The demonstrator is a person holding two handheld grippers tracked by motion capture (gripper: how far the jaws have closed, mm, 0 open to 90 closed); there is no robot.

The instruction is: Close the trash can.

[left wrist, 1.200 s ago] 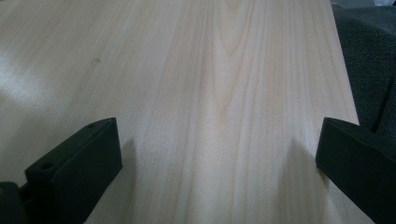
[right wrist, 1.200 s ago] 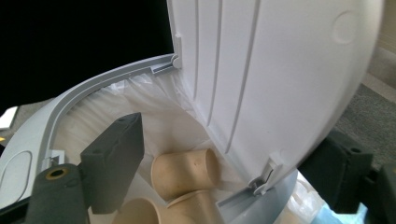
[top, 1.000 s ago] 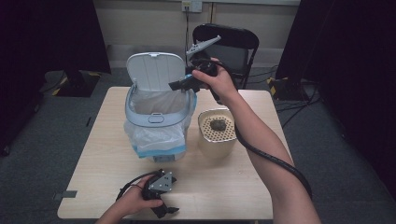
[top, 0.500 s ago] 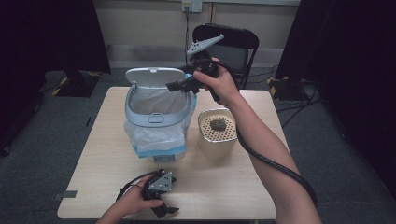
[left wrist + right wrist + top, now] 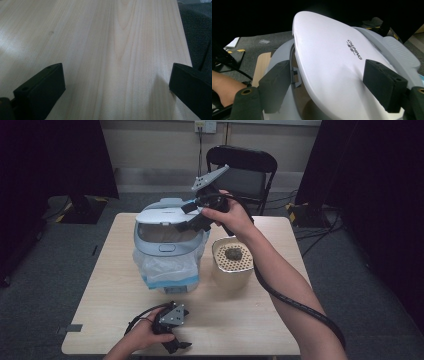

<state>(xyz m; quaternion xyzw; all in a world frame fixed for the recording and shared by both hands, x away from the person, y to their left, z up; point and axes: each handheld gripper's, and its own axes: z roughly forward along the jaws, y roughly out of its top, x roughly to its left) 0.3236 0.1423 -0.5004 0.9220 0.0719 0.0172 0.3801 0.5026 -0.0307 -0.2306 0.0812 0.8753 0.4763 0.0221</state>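
Lowered since before, bin lid (image 5: pixel 167 216) under half-open right claw (image 5: pixel 192 215); bin (image 5: pixel 167 250) bag-lined.

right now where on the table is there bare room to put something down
Free: the table's left strip beside the bin, the right edge past the perforated cup, and the front middle. Crowded: centre, where bin and cup stand close together, and the front-left corner under the left tongs.
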